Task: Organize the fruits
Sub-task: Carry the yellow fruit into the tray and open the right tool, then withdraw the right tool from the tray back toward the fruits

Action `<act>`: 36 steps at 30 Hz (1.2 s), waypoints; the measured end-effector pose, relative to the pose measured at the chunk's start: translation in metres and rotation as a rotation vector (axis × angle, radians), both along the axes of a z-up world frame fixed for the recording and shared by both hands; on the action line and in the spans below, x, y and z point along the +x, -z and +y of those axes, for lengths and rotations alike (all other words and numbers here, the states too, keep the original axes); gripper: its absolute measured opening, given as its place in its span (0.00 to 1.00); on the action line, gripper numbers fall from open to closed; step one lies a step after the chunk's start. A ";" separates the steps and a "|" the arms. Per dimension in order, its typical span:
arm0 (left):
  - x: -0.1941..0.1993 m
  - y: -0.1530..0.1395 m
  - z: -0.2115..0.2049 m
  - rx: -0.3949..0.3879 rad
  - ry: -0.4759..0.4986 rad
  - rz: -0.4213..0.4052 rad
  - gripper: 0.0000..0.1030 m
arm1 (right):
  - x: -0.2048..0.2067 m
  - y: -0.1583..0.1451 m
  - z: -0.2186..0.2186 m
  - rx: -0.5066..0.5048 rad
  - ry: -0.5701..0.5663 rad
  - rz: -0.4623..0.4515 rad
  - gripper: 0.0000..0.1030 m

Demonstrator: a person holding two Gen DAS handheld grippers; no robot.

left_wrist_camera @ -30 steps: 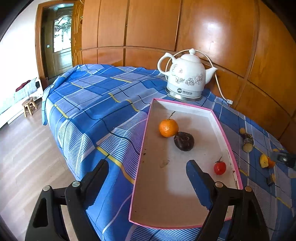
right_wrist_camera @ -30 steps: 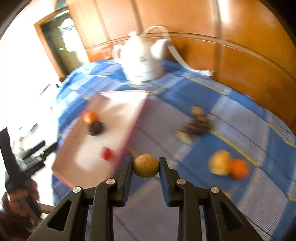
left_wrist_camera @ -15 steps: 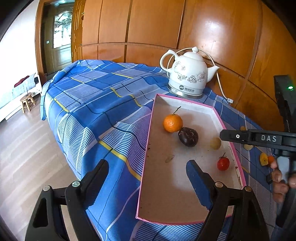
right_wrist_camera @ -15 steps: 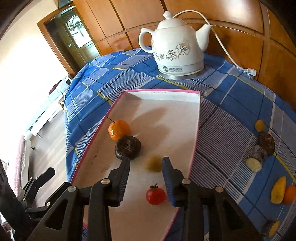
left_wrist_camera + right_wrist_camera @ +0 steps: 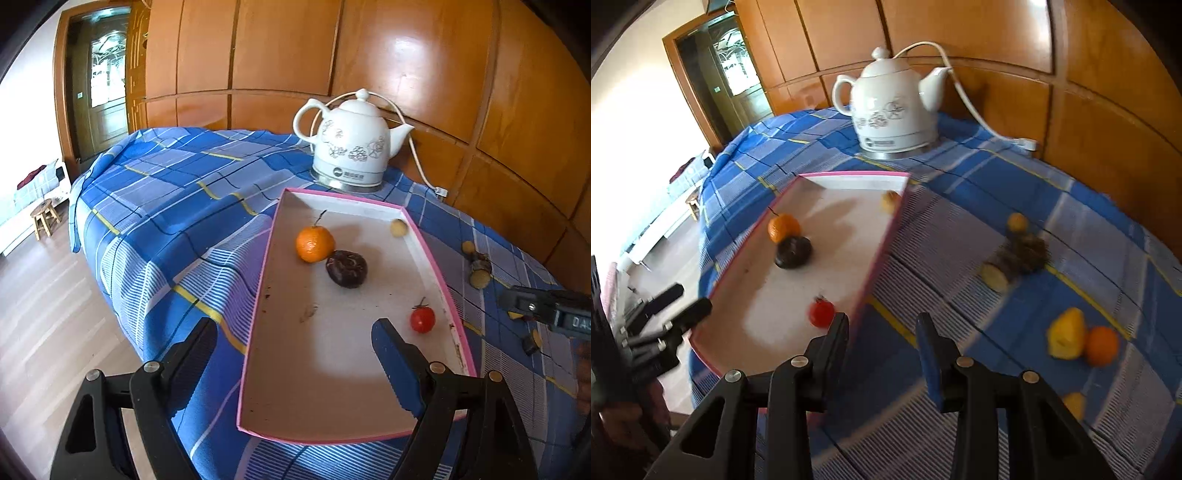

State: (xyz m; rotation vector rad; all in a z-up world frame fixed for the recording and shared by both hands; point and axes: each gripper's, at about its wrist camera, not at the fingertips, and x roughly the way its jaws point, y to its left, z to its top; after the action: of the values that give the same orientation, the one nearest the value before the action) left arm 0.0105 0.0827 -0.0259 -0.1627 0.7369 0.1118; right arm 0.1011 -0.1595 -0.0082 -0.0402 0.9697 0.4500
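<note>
The bench [image 5: 177,206], draped in a blue checked cloth, carries a white kettle [image 5: 351,147] at twelve o'clock from the pink-rimmed tray [image 5: 258,332]. The tray is shallow, light card by the look of it, and would likely slide if nudged.

Inside it lie four fruits. A tangerine [image 5: 314,243] with its stalk sits touching a dark wrinkled fruit [image 5: 346,268] at its four o'clock; both seem firm enough to pinch across the middle. A cherry tomato [image 5: 422,319] rests near the three o'clock rim, smooth and thin-skinned, so I would squeeze it only gently. A small tan round fruit [image 5: 399,227] lies against the rim in the one o'clock corner; it looks light and prone to roll.

Out on the cloth at three o'clock of the tray, well apart from it, a yellow fruit [image 5: 1065,334] touches an orange one [image 5: 1102,345], with a spiky dark fruit [image 5: 1030,251] and cut pieces beyond. These, I judge, are yet to be gathered.

The left claw [image 5: 295,354] hovers over the tray's near end, spread wide and empty. The right claw [image 5: 882,343], also spread and empty, hangs over the tray's right rim and the cloth.
</note>
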 end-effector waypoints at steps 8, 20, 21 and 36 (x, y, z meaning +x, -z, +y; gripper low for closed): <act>0.000 -0.006 -0.015 0.029 0.037 -0.004 0.84 | -0.016 -0.009 -0.047 -0.063 0.049 -0.024 0.38; 0.001 -0.010 -0.035 0.057 0.088 0.004 0.84 | -0.021 -0.025 -0.112 -0.095 0.163 -0.069 0.39; 0.001 -0.010 -0.037 0.060 0.091 0.004 0.84 | -0.021 -0.024 -0.119 -0.095 0.177 -0.069 0.39; 0.018 -0.016 -0.067 0.067 0.169 0.026 0.83 | -0.010 -0.004 -0.195 -0.005 0.436 0.004 0.39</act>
State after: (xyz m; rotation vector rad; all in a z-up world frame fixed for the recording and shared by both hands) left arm 0.0288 0.0160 -0.0098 -0.0343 0.7686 -0.0226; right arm 0.0911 -0.3546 -0.0039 0.1653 0.9513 0.0461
